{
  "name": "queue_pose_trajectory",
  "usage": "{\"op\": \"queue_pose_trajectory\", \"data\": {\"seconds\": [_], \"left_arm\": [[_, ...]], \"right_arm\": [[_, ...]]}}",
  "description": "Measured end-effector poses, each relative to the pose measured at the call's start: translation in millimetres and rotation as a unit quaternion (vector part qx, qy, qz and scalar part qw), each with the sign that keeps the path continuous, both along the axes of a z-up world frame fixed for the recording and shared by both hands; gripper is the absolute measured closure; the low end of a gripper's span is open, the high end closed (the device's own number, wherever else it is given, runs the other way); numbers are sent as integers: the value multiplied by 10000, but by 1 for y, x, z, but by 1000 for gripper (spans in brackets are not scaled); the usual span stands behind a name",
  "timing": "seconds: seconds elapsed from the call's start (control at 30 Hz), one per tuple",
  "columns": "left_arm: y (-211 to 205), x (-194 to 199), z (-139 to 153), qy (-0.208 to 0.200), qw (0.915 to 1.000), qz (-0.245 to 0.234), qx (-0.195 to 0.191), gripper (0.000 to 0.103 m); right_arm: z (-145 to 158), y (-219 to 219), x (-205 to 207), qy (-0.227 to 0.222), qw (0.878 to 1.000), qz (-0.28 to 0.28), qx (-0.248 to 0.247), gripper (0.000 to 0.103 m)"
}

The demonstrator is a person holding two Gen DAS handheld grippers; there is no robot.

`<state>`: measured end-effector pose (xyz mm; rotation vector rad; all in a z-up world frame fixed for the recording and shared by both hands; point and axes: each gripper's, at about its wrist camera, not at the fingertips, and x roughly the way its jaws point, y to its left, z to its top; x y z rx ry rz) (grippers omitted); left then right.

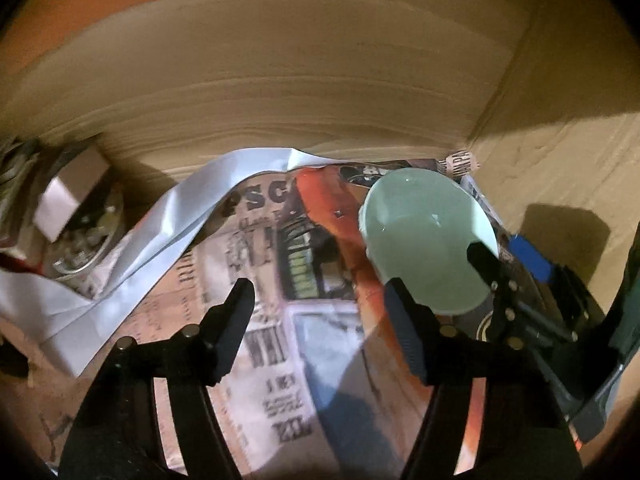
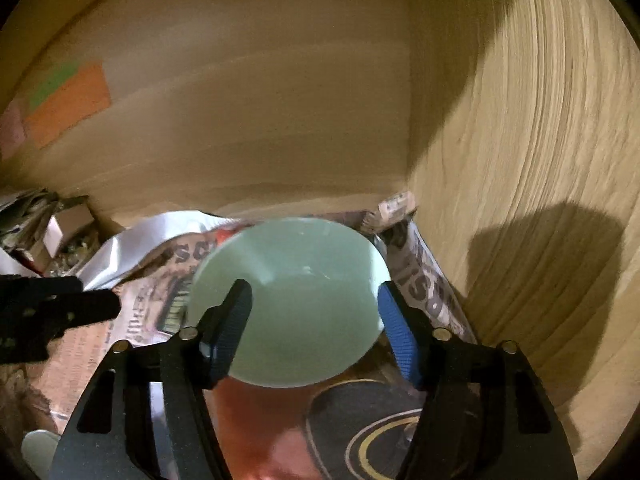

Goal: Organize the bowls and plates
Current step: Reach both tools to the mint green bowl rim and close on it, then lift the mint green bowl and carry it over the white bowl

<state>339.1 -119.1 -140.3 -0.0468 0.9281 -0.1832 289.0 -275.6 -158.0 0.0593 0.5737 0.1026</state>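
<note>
A pale green bowl [image 1: 424, 236] sits on newspaper inside a wooden cabinet, near the back right corner. In the right wrist view the bowl [image 2: 296, 300] lies between my right gripper's fingers. My right gripper [image 2: 316, 312] is open, with its jaws on either side of the bowl, one finger inside the rim and one outside. It shows in the left wrist view [image 1: 492, 272] at the bowl's right edge. My left gripper [image 1: 320, 308] is open and empty, left of the bowl above the newspaper.
Newspaper [image 1: 256, 264] lines the shelf, with a loose white sheet [image 1: 168, 232] over it. A glass dish with a small box [image 1: 72, 216] stands at the far left. Wooden walls close in at the back [image 1: 320, 92] and right [image 2: 540, 200].
</note>
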Motion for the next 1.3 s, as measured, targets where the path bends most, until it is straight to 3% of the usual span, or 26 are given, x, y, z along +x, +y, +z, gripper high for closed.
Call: {"op": "queue_pose_trajectory", "data": {"seconds": [0.13,0.3,0.43,0.57,0.63,0.8,0.9,0.97,1.13,1.3], "left_arm": [[-14,19,-11,258,9996,-87,37,50],[-25,40,-19,324,9992,-62,211,57],[-28,53,-22,414,9991,-93,35,61],[-37,65,-28,450,9987,-117,193,66],[-42,71,-33,495,9984,-139,243,74],[-48,74,-40,552,9978,-220,290,79],[-52,74,-42,494,9976,-314,379,86],[-57,72,-43,440,9973,-388,437,92],[-64,66,-44,354,9958,-438,723,91],[-53,56,-42,419,9962,-257,723,91]], "right_arm": [[-10,-9,8,292,9994,-39,159,54],[-14,-15,7,275,9993,-145,228,57],[-14,-17,5,245,9993,-218,190,64],[-15,-27,4,292,9986,-280,330,65],[-17,-29,7,371,9982,-308,365,65],[-26,-29,17,554,9974,-357,302,66],[-32,-29,23,710,9964,-278,379,78],[-35,-28,27,747,9958,-278,459,79],[-36,-32,25,709,9956,-274,554,84],[-34,-24,18,649,9967,-89,483,84]]}}
